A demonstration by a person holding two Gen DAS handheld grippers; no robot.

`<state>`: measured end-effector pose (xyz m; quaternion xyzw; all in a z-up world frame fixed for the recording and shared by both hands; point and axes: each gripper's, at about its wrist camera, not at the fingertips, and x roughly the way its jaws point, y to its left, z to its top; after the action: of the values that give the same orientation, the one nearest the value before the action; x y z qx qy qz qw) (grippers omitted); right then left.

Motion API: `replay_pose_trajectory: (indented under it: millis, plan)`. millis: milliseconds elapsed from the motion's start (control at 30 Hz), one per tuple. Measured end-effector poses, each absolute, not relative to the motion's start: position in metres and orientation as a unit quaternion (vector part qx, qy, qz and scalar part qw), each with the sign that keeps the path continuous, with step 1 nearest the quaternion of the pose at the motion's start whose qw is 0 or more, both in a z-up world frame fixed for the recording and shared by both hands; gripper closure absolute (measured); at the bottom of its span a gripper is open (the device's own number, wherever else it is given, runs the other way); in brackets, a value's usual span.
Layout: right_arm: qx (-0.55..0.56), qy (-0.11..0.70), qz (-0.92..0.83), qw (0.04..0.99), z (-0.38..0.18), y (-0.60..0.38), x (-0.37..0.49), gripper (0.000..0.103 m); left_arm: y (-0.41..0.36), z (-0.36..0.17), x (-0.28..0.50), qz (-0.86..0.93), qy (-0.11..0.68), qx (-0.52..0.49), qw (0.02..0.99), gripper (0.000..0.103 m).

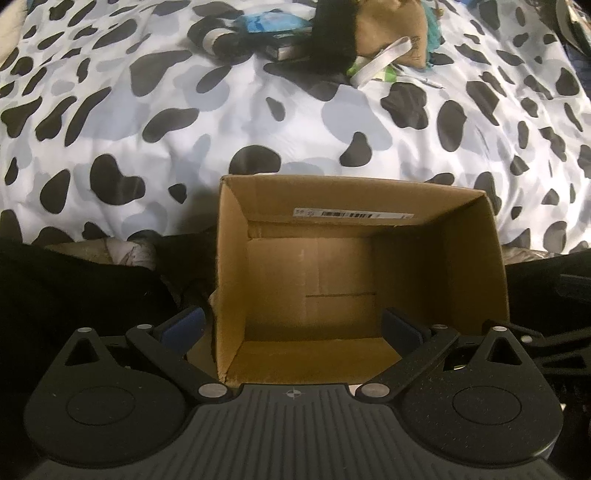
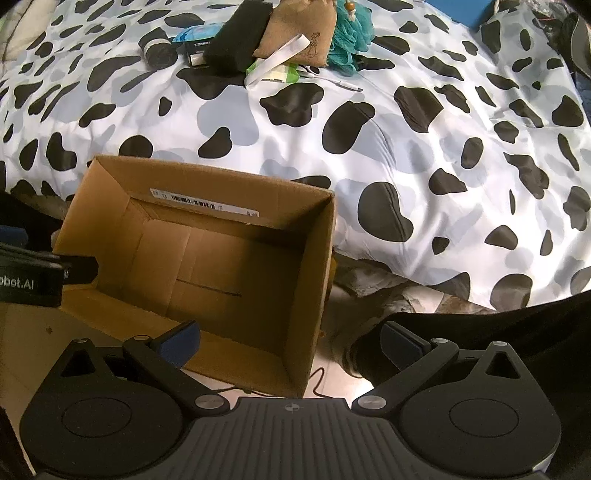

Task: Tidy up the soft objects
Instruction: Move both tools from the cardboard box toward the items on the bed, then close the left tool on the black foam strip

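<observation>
Box (image 1: 354,280): brown cardboard, open at the top, nothing inside; white barcode strip (image 1: 352,214) on the inner far wall. Stands on the floor against the near edge of the bed, directly beneath the left gripper.

Left gripper (image 1: 291,326): points steeply down over the box, blue-padded fingers (image 1: 183,326) spread wide, nothing between them. One finger sits outside the box's left wall, the other over its interior.

Right gripper (image 2: 291,341): also points steeply down, fingers (image 2: 400,339) spread wide, holding nothing. It hangs over the box's near right corner; one finger over the box, the other over a dark shape on the floor.

Duvet (image 2: 424,155): white with black and grey cow patches, covers the bed beyond the box.

Soft objects, clustered at the far side of the duvet, well apart from the box and both grippers:
- tan pouch (image 2: 306,33), with a small drawing on it;
- white strap (image 2: 275,61), lying across the pouch's lower edge;
- black pad (image 2: 236,37), leaning beside the pouch, to its left;
- teal mesh puff (image 2: 349,37), to the pouch's right;
- dark roll (image 2: 159,46), leftmost in the cluster;
- blue packet (image 2: 197,32), between roll and pad;
- green-and-white packet (image 2: 282,74), partly under the strap.

Cable (image 2: 317,384): thin, black, on the floor just beside the box's near corner.
</observation>
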<state>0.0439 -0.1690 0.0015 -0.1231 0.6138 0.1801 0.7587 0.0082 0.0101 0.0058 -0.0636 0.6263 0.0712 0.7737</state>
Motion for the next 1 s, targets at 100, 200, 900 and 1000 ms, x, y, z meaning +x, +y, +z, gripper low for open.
replay_pose_trajectory:
  millis: [100,200,900,1000]
  plan:
    - [-0.12,0.612,0.182,0.76,0.002,-0.169,0.051,0.0,0.009,0.009,0.011,0.063,0.615,-0.062,0.784,0.0]
    - [-0.12,0.607,0.181,0.764,0.004,-0.17,0.06,0.0,0.01,0.013,0.018,0.052,0.604,-0.066,0.793,0.0]
    - [-0.107,0.56,0.193,0.798,-0.005,-0.183,0.147,0.0,0.041,0.022,0.086,0.007,0.516,-0.029,0.856,0.0]
    - [-0.099,0.549,0.211,0.803,-0.005,-0.179,0.158,0.0,0.05,0.019,0.097,0.006,0.507,-0.031,0.861,0.0]
